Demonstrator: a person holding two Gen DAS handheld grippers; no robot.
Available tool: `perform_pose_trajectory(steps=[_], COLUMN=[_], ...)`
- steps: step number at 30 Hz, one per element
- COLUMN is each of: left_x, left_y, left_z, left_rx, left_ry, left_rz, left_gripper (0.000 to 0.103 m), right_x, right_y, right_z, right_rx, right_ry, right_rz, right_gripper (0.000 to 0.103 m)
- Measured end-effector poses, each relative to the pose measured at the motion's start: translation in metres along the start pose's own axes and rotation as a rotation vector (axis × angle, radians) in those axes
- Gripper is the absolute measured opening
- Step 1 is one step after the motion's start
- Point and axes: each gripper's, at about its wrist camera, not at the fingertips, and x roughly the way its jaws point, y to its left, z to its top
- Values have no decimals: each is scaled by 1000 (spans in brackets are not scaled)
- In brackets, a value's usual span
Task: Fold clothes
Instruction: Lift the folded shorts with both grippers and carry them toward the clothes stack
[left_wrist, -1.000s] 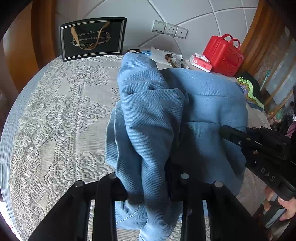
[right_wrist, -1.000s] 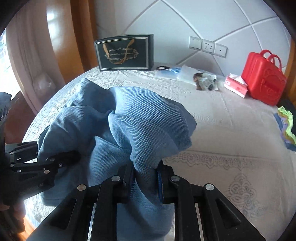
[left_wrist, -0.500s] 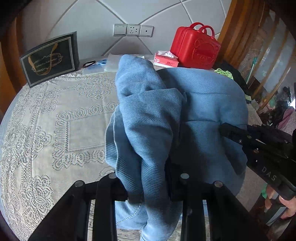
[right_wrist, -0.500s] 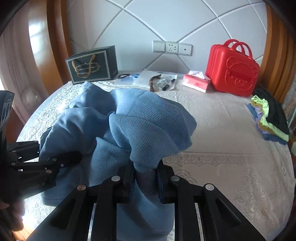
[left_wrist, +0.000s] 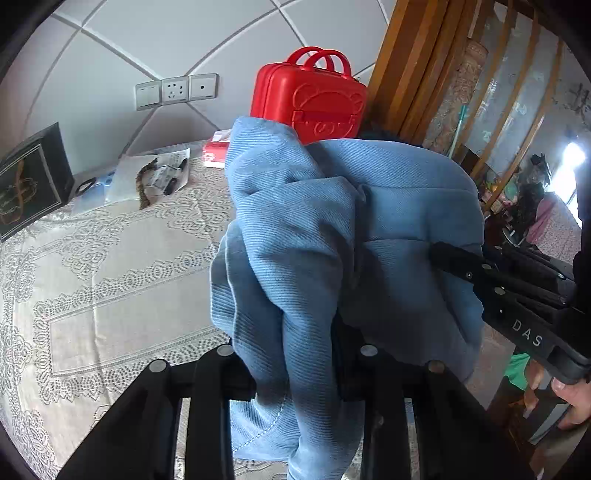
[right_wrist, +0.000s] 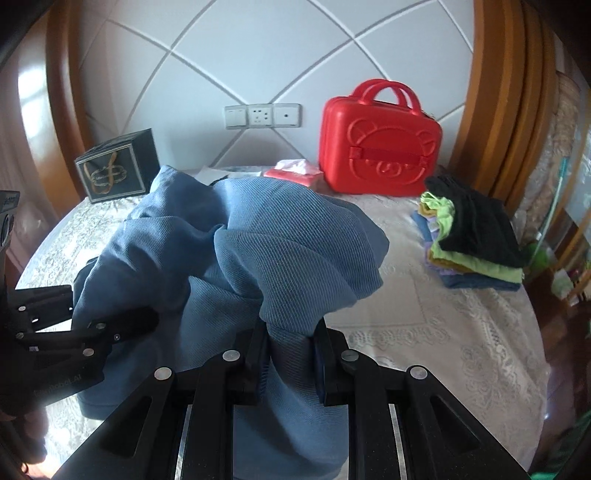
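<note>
A blue ribbed garment (left_wrist: 325, 229) hangs bunched between my two grippers, above the lace-covered bed (left_wrist: 110, 266). My left gripper (left_wrist: 295, 373) is shut on one fold of it. My right gripper (right_wrist: 290, 354) is shut on another fold (right_wrist: 258, 251). The right gripper shows in the left wrist view (left_wrist: 458, 264) at the right, and the left gripper shows in the right wrist view (right_wrist: 110, 328) at the left. A stack of folded clothes (right_wrist: 476, 236), black on top, lies on the bed at the right.
A red bear-embossed case (right_wrist: 380, 147) stands at the headboard wall, a red tissue pack (right_wrist: 295, 171) beside it. A dark gift bag (right_wrist: 118, 171) stands at the left. Papers (left_wrist: 155, 173) lie near the wall. Wooden posts (left_wrist: 424, 66) rise at the right.
Both grippers have swung to the right with the garment still held. The red case and the folded stack have moved toward the middle of the views, and the gift bag to the left.
</note>
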Motion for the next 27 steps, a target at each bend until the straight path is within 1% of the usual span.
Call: perform_pose_trajectory(steps=[3, 5, 7, 11, 15, 20, 24, 27], left_x=[17, 28, 40, 70, 103, 138, 167, 195], left_y=[-25, -44, -64, -108, -167, -241, -278, -288], left_z=[15, 26, 40, 75, 117, 177, 227, 261], left_rx=[20, 28, 27, -10, -41, -46, -49, -63], left_ry=[16, 13, -1, -38, -62, -88, -91, -80], left_rz=[-9, -5, 3, 20, 48, 49, 42, 28], left_gripper=[28, 28, 28, 28, 29, 29, 29, 29], right_x=[-3, -5, -3, 2, 2, 0, 7, 27], right_y=[-30, -50, -75, -137, -208, -300, -367, -405], right_z=[4, 7, 12, 29, 52, 80, 107, 128], right_rx=[28, 41, 40, 20, -30, -67, -74, -71], right_ry=[-3, -8, -19, -48, -75, -102, -115, -116], right_rz=[-25, -37, -29, 8, 47, 49, 59, 69], right_gripper=[19, 19, 19, 19, 19, 19, 19, 19])
